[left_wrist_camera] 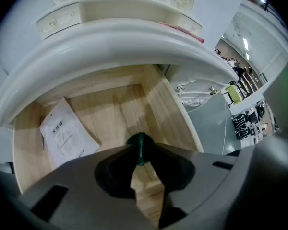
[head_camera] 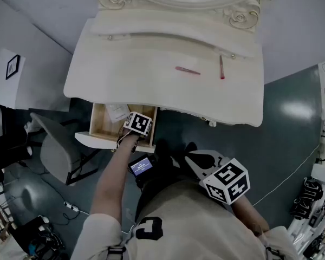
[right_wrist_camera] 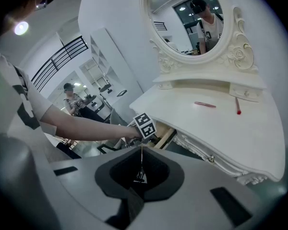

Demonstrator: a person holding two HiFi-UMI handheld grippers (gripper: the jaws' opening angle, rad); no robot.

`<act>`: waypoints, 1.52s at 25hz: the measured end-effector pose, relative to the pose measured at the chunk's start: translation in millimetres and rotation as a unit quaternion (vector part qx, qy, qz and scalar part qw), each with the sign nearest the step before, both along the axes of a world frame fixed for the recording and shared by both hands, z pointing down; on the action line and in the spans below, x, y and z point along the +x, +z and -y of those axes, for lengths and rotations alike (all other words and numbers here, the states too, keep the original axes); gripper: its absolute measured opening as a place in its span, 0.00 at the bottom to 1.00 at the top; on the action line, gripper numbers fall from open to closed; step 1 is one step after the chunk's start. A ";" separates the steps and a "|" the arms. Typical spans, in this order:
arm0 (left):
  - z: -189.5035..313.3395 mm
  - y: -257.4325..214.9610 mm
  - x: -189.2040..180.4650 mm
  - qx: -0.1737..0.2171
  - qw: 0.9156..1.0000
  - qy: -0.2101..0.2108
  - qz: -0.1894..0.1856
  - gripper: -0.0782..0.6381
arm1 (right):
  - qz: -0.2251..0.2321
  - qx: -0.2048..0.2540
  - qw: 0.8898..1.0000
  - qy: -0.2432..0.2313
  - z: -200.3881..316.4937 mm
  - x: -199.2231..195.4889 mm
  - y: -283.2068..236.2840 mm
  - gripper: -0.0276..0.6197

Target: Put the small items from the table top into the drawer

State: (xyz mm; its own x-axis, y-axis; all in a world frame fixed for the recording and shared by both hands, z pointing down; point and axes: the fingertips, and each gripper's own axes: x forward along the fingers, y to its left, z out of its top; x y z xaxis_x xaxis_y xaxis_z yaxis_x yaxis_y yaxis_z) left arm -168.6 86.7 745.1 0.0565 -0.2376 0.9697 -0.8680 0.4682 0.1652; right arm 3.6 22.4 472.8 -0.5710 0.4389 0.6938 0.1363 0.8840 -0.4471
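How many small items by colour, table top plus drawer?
Pink stick, table top: 1
Red stick, table top: 1
Green stick, over the drawer: 1
White paper packet, in the drawer: 1
Total: 4

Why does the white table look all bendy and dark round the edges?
Left gripper view: wide lens bows the table edge, corners go black. Right gripper view: same bulge, lamp glare top left. Head view: straighter, dim, floor shine at right.
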 end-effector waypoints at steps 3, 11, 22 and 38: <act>1.9 0.3 3.2 0.001 1.000 -0.006 -0.013 0.36 | -0.004 -0.003 1.000 -0.004 -3.0 0.7 1.6 0.09; -3.3 -10.1 -1.8 0.014 1.000 -0.016 -0.009 0.37 | 0.000 0.000 1.000 -0.003 -7.6 0.8 -0.4 0.09; 6.5 -41.5 -8.3 0.057 0.998 -0.017 0.025 0.37 | 0.000 -0.001 1.000 -0.008 -18.8 -0.5 -0.4 0.09; 11.1 -74.8 3.3 0.087 0.995 -0.041 0.041 0.37 | 0.020 0.000 1.000 -0.012 -13.0 9.1 -7.9 0.09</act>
